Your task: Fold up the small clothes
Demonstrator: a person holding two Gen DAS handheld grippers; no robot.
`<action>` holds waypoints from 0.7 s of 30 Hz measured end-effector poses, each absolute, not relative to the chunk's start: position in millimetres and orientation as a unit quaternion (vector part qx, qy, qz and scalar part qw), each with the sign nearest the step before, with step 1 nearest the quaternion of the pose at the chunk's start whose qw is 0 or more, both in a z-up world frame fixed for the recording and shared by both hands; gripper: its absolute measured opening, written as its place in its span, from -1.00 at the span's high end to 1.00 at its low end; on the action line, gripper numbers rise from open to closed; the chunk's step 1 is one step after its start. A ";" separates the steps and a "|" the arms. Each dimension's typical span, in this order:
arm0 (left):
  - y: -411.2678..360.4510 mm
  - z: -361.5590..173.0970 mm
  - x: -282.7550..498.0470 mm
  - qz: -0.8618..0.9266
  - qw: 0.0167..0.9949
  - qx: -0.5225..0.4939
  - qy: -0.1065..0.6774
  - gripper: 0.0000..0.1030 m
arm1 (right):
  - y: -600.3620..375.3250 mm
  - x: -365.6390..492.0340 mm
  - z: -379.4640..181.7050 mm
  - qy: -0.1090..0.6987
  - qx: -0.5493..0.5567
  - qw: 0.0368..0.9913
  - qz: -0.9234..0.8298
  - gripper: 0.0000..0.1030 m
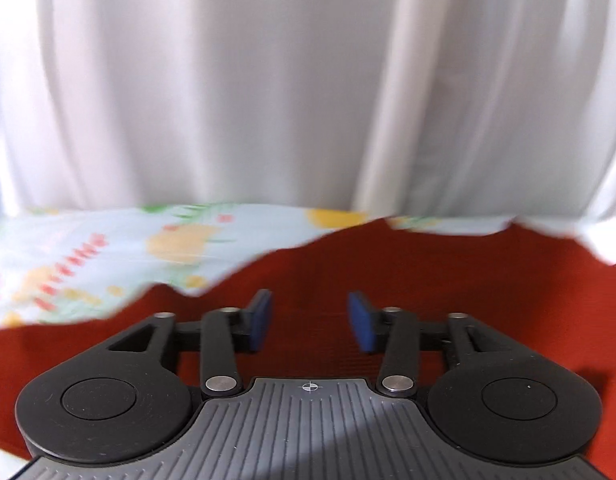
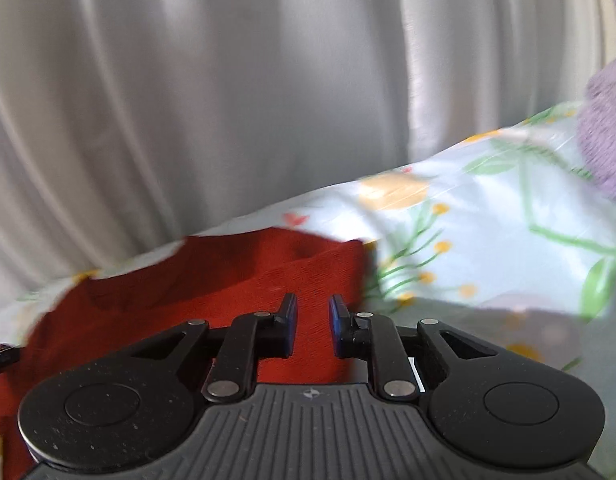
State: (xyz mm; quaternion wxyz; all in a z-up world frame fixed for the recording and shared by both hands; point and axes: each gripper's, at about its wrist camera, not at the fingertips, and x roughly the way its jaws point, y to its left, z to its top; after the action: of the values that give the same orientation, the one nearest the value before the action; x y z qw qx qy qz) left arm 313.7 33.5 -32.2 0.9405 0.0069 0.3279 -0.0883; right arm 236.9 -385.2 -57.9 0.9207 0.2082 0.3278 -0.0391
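Closest in on either side is a claw's black body, its ribbed grey plate and round hinge caps filling the bottom of the view. Past them lies the red garment (image 1: pixel 408 272), a ribbed knit piece spread flat on a pale blue sheet printed with flowers (image 1: pixel 107 248); I can't tell whether a bed or a worktop is under the sheet.

The left claw (image 1: pixel 310 322) hangs over the middle of the red cloth with its blue pads (image 1: pixel 261 318) standing well apart. Nothing is between them, only the cloth showing below in the gap. From here the garment's far edge runs in a wavy line, with the printed sheet beyond it on the left and in a thin strip along the back.

The right claw (image 2: pixel 312 326) sits at the garment's right-hand edge, where the red cloth (image 2: pixel 227 280) ends and the flowered sheet (image 2: pixel 488 240) begins. Its pads (image 2: pixel 289 326) are drawn close, leaving a narrow gap. The red knit shows through that gap, but the pads do not seem to be pinching any of it. The garment's upper right corner lies just ahead of the fingertips.

Further out, a grey-white curtain (image 1: pixel 287 80) hangs in long folds behind the sheet. At the far right edge of the right claw's view sits something fuzzy and lilac (image 2: pixel 608 132), resting on the sheet; it is too blurred to name.
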 end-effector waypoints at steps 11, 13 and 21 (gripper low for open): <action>18.7 -68.9 321.4 -0.080 0.921 -0.026 0.380 -0.01 | -332.5 219.9 -98.1 0.330 -0.009 0.941 -0.070 0.98; 20.0 -69.2 320.8 -0.076 0.922 -0.020 0.378 -0.02 | -327.8 218.6 -101.1 0.324 -0.044 0.942 -0.072 1.00; 9.7 -71.4 323.5 -0.058 0.926 0.020 0.372 -0.13 | -305.1 231.5 -109.4 0.314 -0.119 0.937 -0.098 0.99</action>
State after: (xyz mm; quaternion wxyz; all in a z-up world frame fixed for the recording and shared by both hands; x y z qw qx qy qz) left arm 323.5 9.7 -71.4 0.9263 0.0198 0.3717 -0.0578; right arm 231.5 -305.1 -109.4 0.9368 -0.1192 0.3139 -0.0981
